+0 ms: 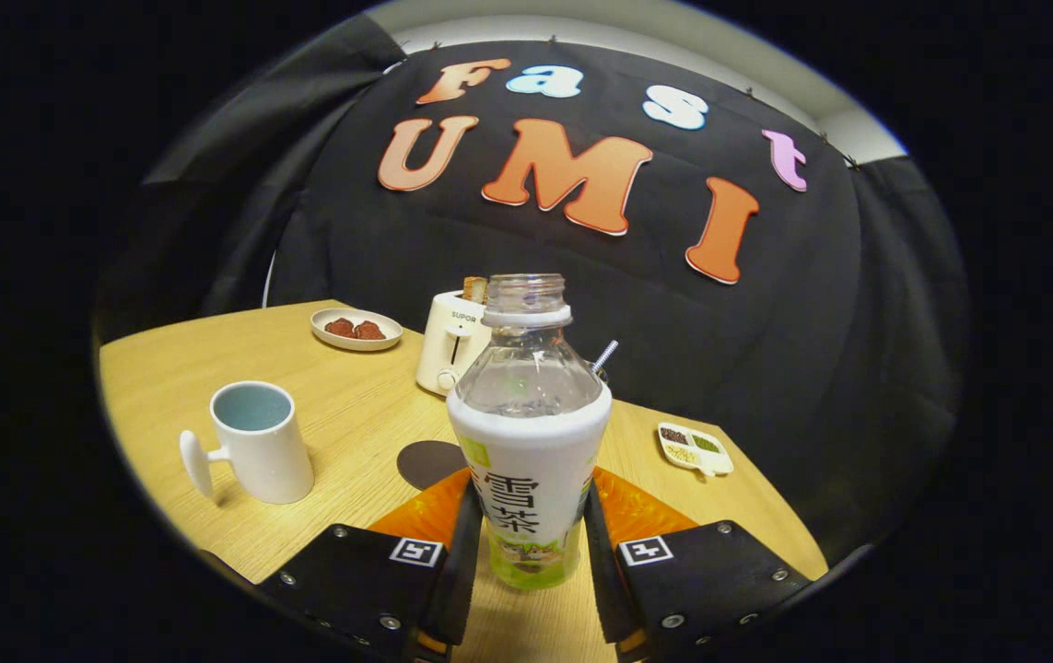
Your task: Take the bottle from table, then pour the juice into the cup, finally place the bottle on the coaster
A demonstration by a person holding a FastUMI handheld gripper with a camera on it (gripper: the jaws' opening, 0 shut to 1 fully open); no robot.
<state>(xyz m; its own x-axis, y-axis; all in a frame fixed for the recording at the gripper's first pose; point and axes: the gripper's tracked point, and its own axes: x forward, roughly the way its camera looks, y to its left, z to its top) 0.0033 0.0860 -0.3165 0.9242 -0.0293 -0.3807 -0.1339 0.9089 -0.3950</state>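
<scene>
At the lower left of the frame stands the cup [259, 442], a smooth white ceramic cylinder with a pale blue-grey inside and a stubby handle ending in a flat disc that juts toward the left. It stands upright on the table [167, 368], a light wood-grain top with a matte finish. No liquid can be made out in it. Further back, in the upper left part of the tabletop, lies a shallow oval plate [356, 329] bearing two rough, reddish-brown lumps.

Toward the centre, a glossy cream toaster [448, 345] with rounded corners stands behind the bottle, a browned slice poking from its slot. In front of it, just left of the bottle's base, the coaster [427, 462] shows as a flat dark round disc, partly hidden by the left finger.

The bottle [529, 433] stands upright at the centre of the frame, uncapped, its clear plastic neck and ribbed threaded mouth above a rounded shoulder, and a white printed sleeve wrapped round the body with green at the foot. Its base is just above or on the table; I cannot tell which. The gripper [528, 539] pinches it: both fingers press against the sleeve's lower sides, one on each flank.

Behind the bottle's right shoulder a thin striped rod [605, 354] sticks up at a slant. At the right, near the table's edge, lies a small white divided dish [696, 448] with dark, green and pale grains in separate compartments.
</scene>
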